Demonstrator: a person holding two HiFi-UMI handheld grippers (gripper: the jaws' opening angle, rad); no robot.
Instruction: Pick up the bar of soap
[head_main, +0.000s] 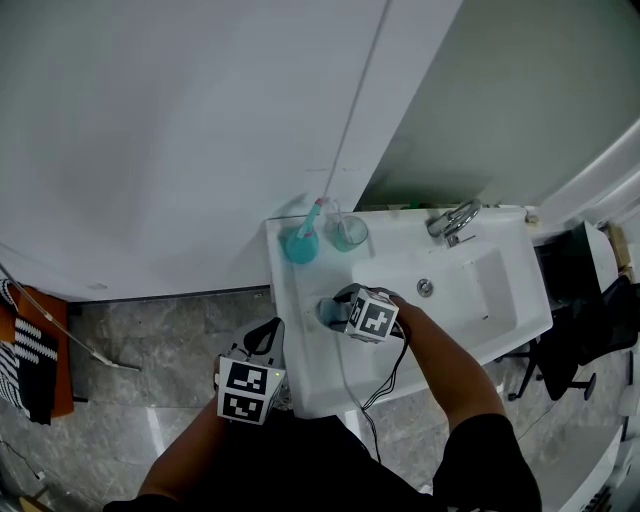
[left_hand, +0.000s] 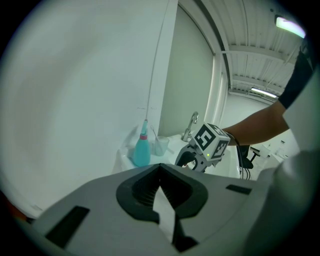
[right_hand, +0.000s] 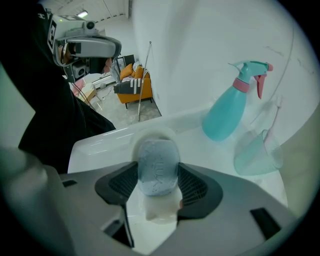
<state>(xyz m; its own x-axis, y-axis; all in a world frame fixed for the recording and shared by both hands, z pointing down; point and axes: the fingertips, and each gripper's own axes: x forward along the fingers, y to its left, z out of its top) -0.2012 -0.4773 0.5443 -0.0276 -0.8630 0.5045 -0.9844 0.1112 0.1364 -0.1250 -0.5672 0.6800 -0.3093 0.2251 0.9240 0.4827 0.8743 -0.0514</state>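
Between the dark pads of your right claw (right_hand: 158, 184) stands the bar of soap (right_hand: 157, 165), a blue-grey oval in the lower middle of the right gripper view. The jaws are closed only to the width of the bar. Each pad seems to touch one side of it, so I judge the grip is made. Just behind the bar there is a white rounded rim, probably a soap dish (right_hand: 150, 136). I cannot tell whether the bar is lifted off it. So the reaching and the closing look done, and the raising is what is left for you.

Further out, at the upper right of that view, a teal spray bottle (right_hand: 227, 112) and a clear cup (right_hand: 255, 152) stand near each other on the white surface (right_hand: 100, 145), well apart from the soap.

Your left claw (left_hand: 160, 167) has its jaws together and holds nothing. In the head view it hangs at the lower left, beside the surface edge and away from the work.
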